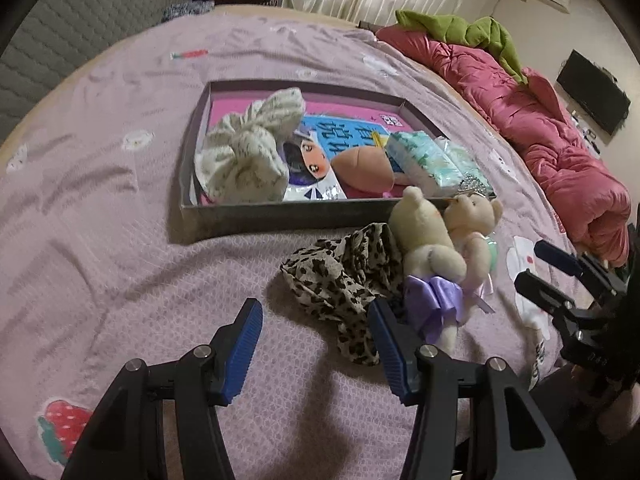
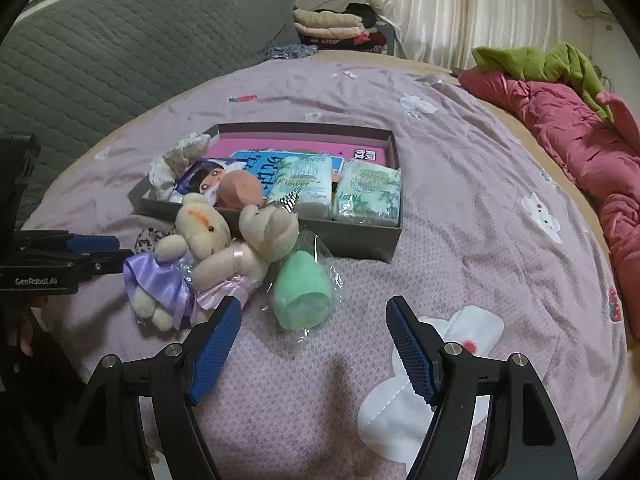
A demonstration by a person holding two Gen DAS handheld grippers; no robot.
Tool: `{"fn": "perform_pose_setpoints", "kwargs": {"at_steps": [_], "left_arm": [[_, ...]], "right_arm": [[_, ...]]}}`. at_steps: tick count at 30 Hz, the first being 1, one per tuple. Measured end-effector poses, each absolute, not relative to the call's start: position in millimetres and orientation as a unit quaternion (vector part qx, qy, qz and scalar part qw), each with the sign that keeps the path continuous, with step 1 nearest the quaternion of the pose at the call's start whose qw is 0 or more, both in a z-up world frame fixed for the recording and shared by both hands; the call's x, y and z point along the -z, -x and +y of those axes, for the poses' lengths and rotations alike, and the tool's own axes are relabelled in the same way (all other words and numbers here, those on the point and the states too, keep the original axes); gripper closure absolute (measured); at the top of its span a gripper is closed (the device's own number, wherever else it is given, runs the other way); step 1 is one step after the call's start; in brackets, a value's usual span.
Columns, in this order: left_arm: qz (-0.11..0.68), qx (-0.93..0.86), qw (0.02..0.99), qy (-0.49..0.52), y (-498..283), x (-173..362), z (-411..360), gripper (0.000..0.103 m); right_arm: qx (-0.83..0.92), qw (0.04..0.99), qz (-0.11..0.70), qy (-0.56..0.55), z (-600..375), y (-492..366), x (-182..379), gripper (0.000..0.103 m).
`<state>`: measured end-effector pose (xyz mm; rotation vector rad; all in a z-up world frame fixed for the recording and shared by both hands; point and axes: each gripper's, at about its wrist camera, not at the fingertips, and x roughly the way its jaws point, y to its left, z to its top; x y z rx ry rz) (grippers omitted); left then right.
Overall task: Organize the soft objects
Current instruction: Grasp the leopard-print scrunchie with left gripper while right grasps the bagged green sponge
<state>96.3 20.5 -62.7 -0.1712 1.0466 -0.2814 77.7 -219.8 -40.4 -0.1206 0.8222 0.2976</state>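
Nearest in the left wrist view, the left hand-held gripper (image 1: 316,346) stands wide and empty above the lilac bedspread (image 1: 120,264), and the leopard-print cloth (image 1: 344,276) lies just beyond and slightly right of its fingertips, crumpled, its long axis running near to far. The right hand-held gripper (image 2: 314,346) is likewise wide with nothing between its jaws; the mint-green plush roll in clear wrapping (image 2: 303,294) sits just ahead, tilted far-left to near-right, so the right hand looks the better placed for it. Left of the roll, two cream teddy bears (image 2: 216,248) in satin dresses lean together, touching the cloth. Farther on, the grey shallow box (image 2: 360,240) already holds tissue packs (image 2: 304,184), a knotted cream cloth bundle (image 1: 248,152) and a peach-coloured plush (image 1: 360,170).
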Motion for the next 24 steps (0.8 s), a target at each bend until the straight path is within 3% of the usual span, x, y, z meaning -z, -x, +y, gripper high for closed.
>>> {"fn": "perform_pose_setpoints", "kwargs": {"at_steps": [24], "left_arm": [[0.525,0.165,0.831,0.081,-124,85,7,0.048]], "right_arm": [[-0.135,0.886,0.433,0.094,-205,-120,78,0.027]]}}
